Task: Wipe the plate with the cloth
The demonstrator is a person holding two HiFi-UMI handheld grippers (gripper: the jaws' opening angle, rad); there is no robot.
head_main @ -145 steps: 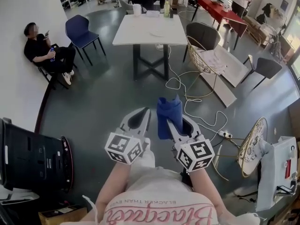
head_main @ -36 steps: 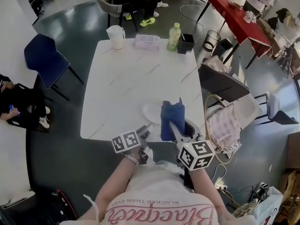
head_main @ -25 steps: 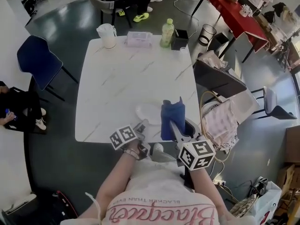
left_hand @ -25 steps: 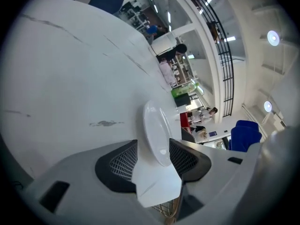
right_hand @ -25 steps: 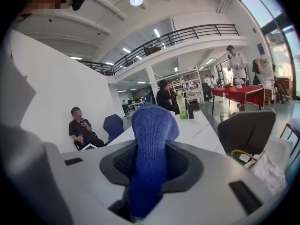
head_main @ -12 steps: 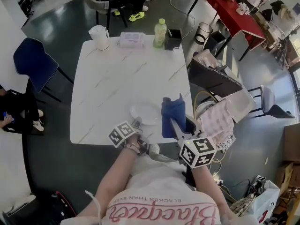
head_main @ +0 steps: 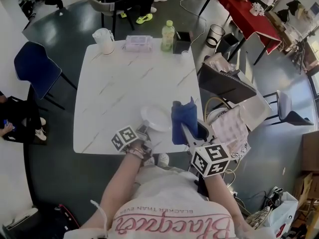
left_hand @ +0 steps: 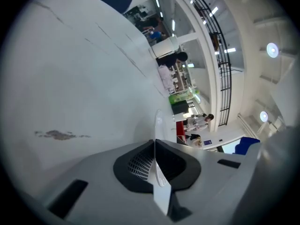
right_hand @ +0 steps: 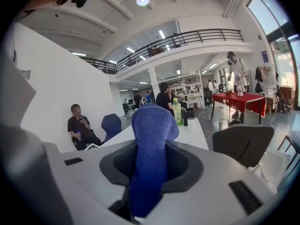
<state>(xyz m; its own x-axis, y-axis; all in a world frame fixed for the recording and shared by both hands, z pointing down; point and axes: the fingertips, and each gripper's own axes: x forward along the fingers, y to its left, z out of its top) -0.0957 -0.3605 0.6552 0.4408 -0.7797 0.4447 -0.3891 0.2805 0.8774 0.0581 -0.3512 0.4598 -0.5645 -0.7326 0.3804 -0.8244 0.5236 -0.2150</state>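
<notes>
**Left jaws closed on plate rim; cloth held in right jaws**

Left gripper (left_hand: pixel 154 161): the jaws have just been closing and now stand together on the plate (head_main: pixel 156 118). In the left gripper view the rim shows edge-on as a thin white sliver that runs straight down between the two dark pads, which press on it from both sides. The rest of the plate reaches away from the jaws over the white table (head_main: pixel 119 83).

Plate position, head view: on the near part of the table, right of its middle, close to the near edge. The left gripper meets it at its near-left rim.

Right gripper (right_hand: pixel 150 177): jaws pinched on the blue cloth (right_hand: pixel 151 135). The lower part of the cloth sits deep between the pads. The upper part stands upright well above the fingertips, rounded at the top.

In the head view the cloth is just right of the plate. Contact between cloth and plate: cannot tell.

At the far edge of the table stand a white jug (head_main: pixel 103 40) and a green bottle (head_main: pixel 168 35).
</notes>
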